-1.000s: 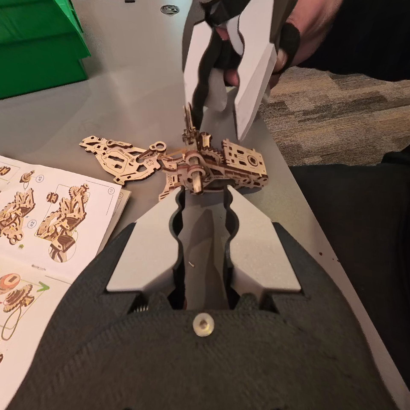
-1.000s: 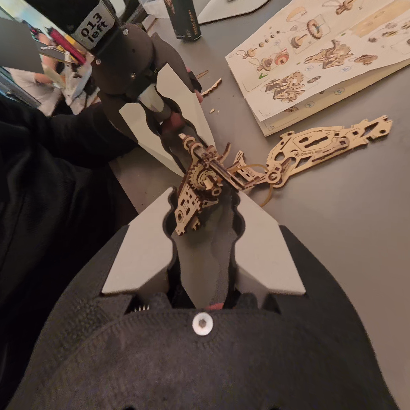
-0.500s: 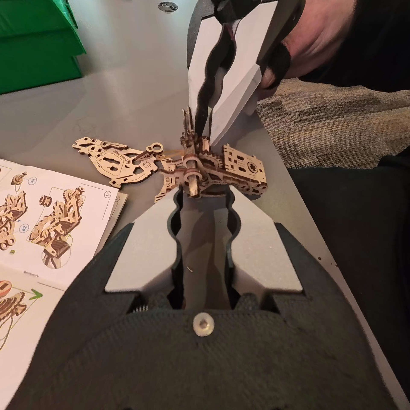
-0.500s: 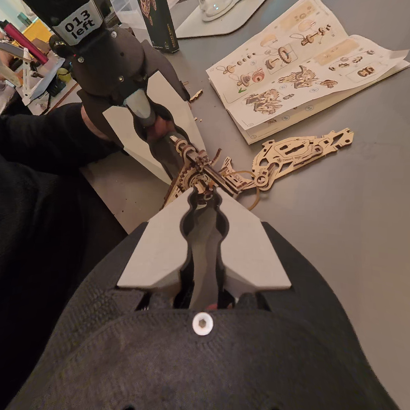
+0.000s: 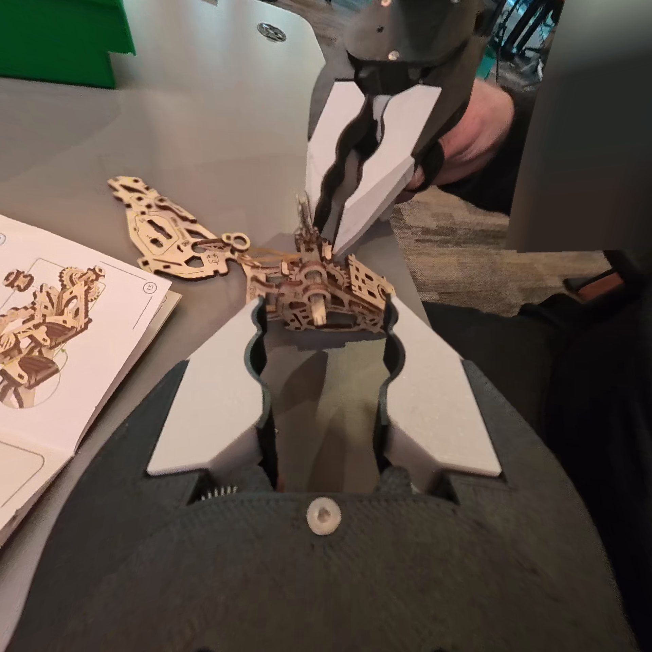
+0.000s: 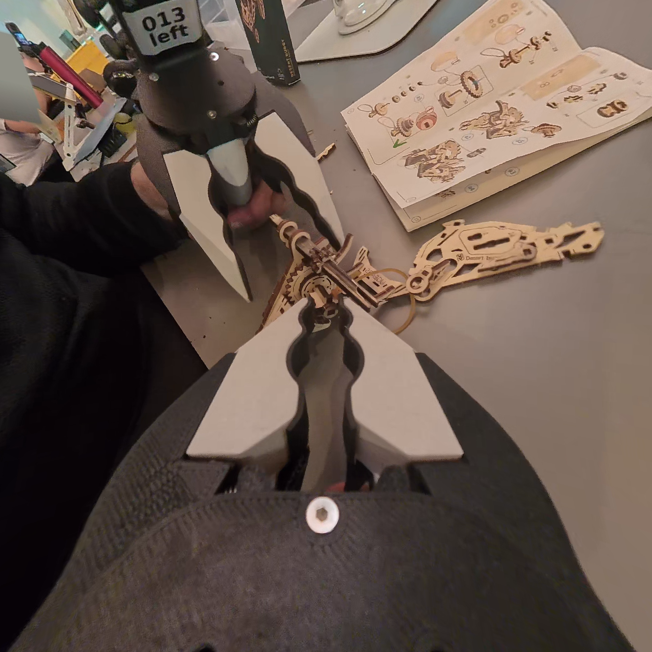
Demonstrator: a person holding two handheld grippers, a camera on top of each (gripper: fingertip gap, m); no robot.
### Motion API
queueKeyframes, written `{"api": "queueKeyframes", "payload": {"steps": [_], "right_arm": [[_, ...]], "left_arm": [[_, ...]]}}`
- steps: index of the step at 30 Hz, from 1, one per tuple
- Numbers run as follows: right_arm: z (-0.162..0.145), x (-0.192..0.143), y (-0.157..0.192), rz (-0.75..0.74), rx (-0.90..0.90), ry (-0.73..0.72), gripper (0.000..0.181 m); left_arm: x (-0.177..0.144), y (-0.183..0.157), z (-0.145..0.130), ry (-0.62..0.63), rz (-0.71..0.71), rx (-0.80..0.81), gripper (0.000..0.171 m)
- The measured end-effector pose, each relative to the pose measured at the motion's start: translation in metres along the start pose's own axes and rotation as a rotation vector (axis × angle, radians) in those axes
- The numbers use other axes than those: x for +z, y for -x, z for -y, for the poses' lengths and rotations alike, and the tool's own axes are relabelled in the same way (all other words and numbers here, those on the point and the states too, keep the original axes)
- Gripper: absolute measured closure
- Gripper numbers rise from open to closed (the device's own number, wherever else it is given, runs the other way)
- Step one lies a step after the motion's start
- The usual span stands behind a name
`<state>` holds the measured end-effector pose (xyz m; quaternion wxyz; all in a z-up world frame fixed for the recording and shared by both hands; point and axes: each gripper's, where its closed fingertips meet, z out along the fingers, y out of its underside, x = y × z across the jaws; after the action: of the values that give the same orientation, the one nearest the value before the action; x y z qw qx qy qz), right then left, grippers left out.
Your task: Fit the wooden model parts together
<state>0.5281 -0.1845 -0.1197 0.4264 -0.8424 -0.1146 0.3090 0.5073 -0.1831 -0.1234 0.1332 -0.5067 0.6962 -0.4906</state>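
Note:
The wooden gear model [image 5: 310, 293] stands on the grey table [image 5: 197, 116] near its edge. My left gripper [image 5: 323, 305] is open, with one jaw on each side of the model's base. My right gripper [image 6: 325, 308] is shut on the upright part at the top of the model [image 6: 307, 282]. In the left wrist view the right gripper [image 5: 326, 240] comes down from above. In the right wrist view the left gripper [image 6: 293, 270] stands open around the model's axle. A flat wooden frame piece [image 5: 169, 233] lies beside the model, joined to it by a rubber band [image 6: 405, 314].
An open instruction booklet [image 5: 53, 317] lies left of the model and shows in the right wrist view [image 6: 494, 106]. Green boxes [image 5: 53, 35] stand at the back left. A dark carton [image 6: 268, 38] and a white mat [image 6: 352, 38] sit farther back. The table edge [image 5: 416, 282] runs close by the model. From the left gripper's tips to the dark carton [image 6: 268, 38] is close to 35 cm.
My right gripper has gone from wide open to shut on the model's top part. My left gripper has opened wider around the model's base.

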Motion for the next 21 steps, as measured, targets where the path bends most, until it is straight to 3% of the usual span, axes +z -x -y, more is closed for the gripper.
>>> {"api": "queueKeyframes", "payload": {"steps": [3,11,21], "right_arm": [[0.0007,0.0024,0.0022,0.003,-0.004,0.0,0.172],[0.001,0.0041,0.0044,0.016,-0.001,0.0,0.172],[-0.0019,0.0028,0.0038,0.053,-0.048,0.038,0.172]], "left_arm": [[0.0043,0.0076,-0.0057,0.046,0.049,-0.038,0.098],[0.0082,0.0034,-0.0053,0.035,0.03,-0.112,0.12],[0.0092,0.0019,-0.0047,0.033,-0.007,-0.129,0.124]]}}
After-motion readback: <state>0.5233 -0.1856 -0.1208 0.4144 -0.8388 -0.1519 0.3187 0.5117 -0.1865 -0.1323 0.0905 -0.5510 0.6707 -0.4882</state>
